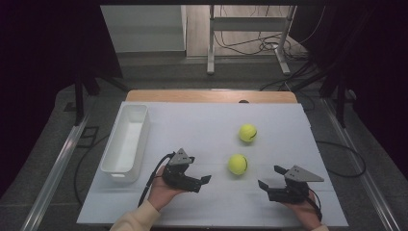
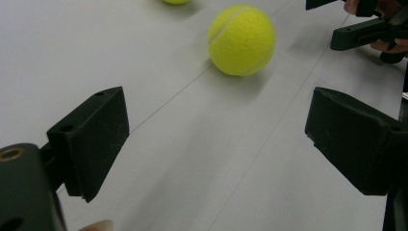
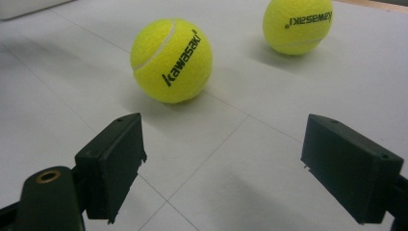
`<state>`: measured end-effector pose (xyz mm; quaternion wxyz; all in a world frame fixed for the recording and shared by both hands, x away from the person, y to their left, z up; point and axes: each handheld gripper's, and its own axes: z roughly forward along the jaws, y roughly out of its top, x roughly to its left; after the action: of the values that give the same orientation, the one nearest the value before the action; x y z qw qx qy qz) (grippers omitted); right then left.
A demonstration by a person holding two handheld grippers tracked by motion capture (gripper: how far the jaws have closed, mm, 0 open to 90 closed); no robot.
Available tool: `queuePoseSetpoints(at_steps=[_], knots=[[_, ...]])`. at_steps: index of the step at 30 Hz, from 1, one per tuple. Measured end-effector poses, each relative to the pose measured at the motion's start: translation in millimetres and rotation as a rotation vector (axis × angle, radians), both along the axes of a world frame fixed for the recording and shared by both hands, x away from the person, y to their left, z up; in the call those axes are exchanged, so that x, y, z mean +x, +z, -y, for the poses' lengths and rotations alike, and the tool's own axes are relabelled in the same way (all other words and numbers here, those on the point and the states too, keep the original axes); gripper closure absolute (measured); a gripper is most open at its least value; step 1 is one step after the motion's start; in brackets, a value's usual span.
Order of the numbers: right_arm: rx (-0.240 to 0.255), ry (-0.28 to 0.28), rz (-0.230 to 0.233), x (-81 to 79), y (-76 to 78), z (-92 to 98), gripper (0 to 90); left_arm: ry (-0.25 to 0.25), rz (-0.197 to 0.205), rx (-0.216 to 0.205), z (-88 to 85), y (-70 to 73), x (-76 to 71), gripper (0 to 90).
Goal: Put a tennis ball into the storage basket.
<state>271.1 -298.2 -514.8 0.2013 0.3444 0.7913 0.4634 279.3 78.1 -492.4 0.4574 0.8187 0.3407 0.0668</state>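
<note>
Tennis balls, two of them, lie on the white desk (image 1: 202, 125) ahead of both claws. The nearer ball (image 1: 237, 164) sits between the two claws, a little forward of each; the farther ball (image 1: 248, 133) rests beyond it, well apart from either claw. A white bin (image 1: 126, 142) stands off to the outer side of the left claw (image 1: 204, 182).

Both claws are released, jaws spread wide with nothing between them. In the left gripper view the nearer ball (image 2: 242, 40) lies ahead and slightly to the right of the gap, with the right claw (image 2: 358, 21) showing beyond it. In the right gripper view the same ball (image 3: 172, 60) lies ahead and somewhat left of the gap, the farther ball (image 3: 298, 25) behind it to the right. The right claw (image 1: 270, 177) is about as near to the ball as the left.

The step in hand looks like the approach to the nearer ball. To do it well, the chosen claw should swing until the ball sits centred between the jaws, then advance low along the desk so the pads meet the ball at its widest part. Closing too high or off-centre would likely squirt the ball away, since it rolls freely. The idle claw should hold back clear of the path.
</note>
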Motion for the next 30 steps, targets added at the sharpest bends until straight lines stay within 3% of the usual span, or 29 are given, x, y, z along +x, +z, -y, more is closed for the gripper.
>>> queuePoseSetpoints(at_steps=[30], knots=[[-0.008,0.004,-0.003,0.4,-0.8,-0.9,15.7,-0.072,-0.025,0.002,40.5,-0.3,17.5,9.3]])
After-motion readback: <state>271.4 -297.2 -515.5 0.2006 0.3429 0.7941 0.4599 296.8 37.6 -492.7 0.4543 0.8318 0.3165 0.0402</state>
